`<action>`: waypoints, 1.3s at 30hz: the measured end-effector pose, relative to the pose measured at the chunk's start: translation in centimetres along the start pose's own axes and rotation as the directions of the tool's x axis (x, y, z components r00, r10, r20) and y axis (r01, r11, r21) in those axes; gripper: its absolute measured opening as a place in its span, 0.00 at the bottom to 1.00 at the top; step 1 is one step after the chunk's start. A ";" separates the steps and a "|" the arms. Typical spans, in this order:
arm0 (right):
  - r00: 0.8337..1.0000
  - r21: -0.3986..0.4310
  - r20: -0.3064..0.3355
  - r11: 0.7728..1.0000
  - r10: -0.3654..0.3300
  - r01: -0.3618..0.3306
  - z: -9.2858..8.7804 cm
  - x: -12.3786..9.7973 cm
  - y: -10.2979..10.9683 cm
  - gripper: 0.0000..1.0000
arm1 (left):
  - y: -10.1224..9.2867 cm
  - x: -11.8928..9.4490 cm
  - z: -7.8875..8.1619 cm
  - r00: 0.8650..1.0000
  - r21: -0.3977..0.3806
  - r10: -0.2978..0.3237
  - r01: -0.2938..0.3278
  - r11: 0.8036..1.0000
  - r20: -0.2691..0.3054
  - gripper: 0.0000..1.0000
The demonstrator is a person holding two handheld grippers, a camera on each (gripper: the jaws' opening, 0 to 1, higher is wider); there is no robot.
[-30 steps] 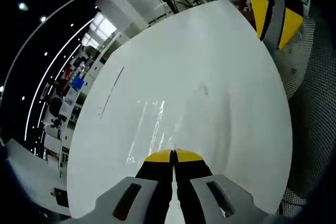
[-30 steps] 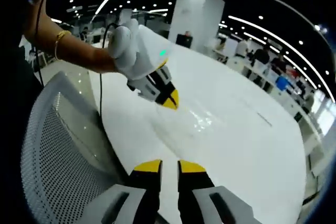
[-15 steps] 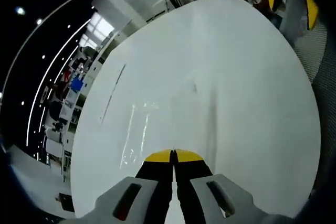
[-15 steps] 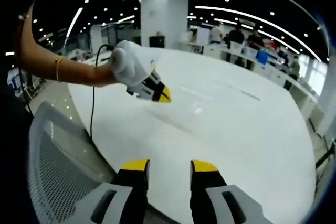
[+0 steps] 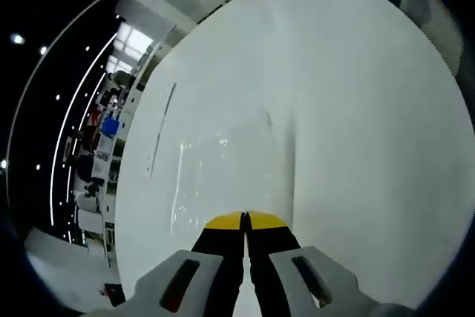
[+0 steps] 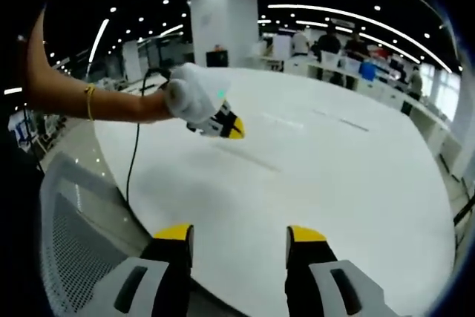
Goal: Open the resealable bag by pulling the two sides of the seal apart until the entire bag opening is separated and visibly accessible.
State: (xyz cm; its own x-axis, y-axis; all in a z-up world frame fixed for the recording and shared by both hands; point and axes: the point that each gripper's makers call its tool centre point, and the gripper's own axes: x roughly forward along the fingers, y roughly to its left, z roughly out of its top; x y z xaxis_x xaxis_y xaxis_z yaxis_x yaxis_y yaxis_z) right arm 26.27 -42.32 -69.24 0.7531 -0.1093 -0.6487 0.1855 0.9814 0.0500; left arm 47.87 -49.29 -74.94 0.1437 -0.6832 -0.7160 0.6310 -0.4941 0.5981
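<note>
In the left gripper view, the left tongs point(image 5: 244, 220) have their yellow-tipped jaws pressed together, with no gap between them. They are closed on the near edge of a clear resealable bag point(image 5: 223, 176) that lies flat on the white surface point(image 5: 356, 109). The bag is almost invisible against the white; it shows mainly as glints and faint straight edges. Its long axis runs away from the tongs, up the view and leaning slightly left, with the held end nearest the camera. Which end carries the seal cannot be told. A thin dark line point(image 5: 159, 128) marks the surface beyond the bag.

In the right gripper view, the right tongs point(image 6: 241, 234) are wide open with nothing between the jaws, poised above the near edge of the same surface point(image 6: 349, 176). A grey mesh chair back point(image 6: 74, 250) sits at the lower left. Farther off, a person's bare forearm with a gold bangle point(image 6: 90, 102) reaches in from the left, the hand gripping the left tongs point(image 6: 231, 129) low over the surface. The bag there appears only as a faint line point(image 6: 245, 157) running from those tongs toward the right.
</note>
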 end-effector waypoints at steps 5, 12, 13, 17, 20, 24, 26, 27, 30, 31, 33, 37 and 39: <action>1.000 0.011 -0.009 1.000 -0.008 0.008 -0.3 -0.1 -0.2 0.48 | 0.6 0.7 0.1 1.000 0.006 -0.010 0.010 1.000 -0.005 0.00; 0.999 0.026 -0.005 0.999 -0.031 0.031 -0.3 0.0 -0.7 0.49 | 0.1 0.4 0.0 0.999 -0.016 -0.042 0.042 0.999 0.000 0.00; 0.999 0.030 -0.001 0.999 -0.033 0.033 -0.2 0.0 -0.7 0.49 | -0.2 0.3 0.0 0.999 -0.021 -0.048 0.048 0.999 -0.001 0.01; 0.999 0.036 0.003 0.999 -0.036 0.036 -0.3 -0.1 -0.6 0.50 | -0.7 0.1 -0.3 0.998 -0.034 -0.063 0.063 0.997 -0.010 0.09; 0.999 0.039 0.006 0.999 -0.032 0.032 -0.4 -0.2 -0.5 0.51 | -1.1 -0.6 -0.1 0.997 -0.079 -0.081 0.081 0.994 0.003 0.14; 0.999 0.045 0.018 0.998 -0.034 0.033 -0.3 -0.5 -0.4 0.51 | -0.9 -2.0 0.0 0.997 -0.136 -0.063 0.068 0.988 0.036 0.20; 0.999 0.046 0.023 0.998 -0.035 0.034 -0.2 -0.7 -0.5 0.51 | -0.7 -3.0 0.7 0.993 -0.209 -0.054 0.074 0.975 0.101 0.26; 0.999 0.045 0.026 0.998 -0.036 0.035 -0.1 -0.8 -0.5 0.51 | -0.6 -3.6 0.8 0.992 -0.233 -0.055 0.080 0.969 0.112 0.29; 0.998 0.044 0.036 0.998 -0.041 0.040 0.1 -1.0 -0.7 0.52 | 0.1 -5.3 0.8 0.991 -0.253 -0.031 0.063 0.965 0.129 0.30; 0.998 0.044 0.040 0.998 -0.043 0.041 0.2 -1.1 -0.8 0.52 | 0.3 -5.8 0.9 0.990 -0.276 -0.019 0.057 0.959 0.139 0.31; 0.998 0.045 0.049 0.998 -0.045 0.043 0.4 -1.3 -0.9 0.53 | 0.6 -6.7 0.9 0.988 -0.310 -0.001 0.049 0.949 0.154 0.34; 0.997 0.039 0.062 0.998 -0.042 0.040 0.7 -1.2 -0.9 0.53 | 1.2 -9.0 1.0 0.981 -0.361 0.072 -0.003 0.933 0.179 0.48; 0.997 0.032 0.063 0.999 -0.041 0.039 0.9 -1.1 -0.9 0.54 | 1.1 -10.3 0.9 0.980 -0.367 0.092 -0.020 0.930 0.178 0.55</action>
State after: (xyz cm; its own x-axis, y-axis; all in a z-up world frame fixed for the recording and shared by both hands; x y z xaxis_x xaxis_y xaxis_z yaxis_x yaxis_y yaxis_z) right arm 25.82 -43.23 -67.91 0.7831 -0.1593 -0.6012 0.2349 0.9708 0.0488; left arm 46.39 -43.34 -66.60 0.0628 -0.8104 -0.5825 0.8638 -0.2483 0.4385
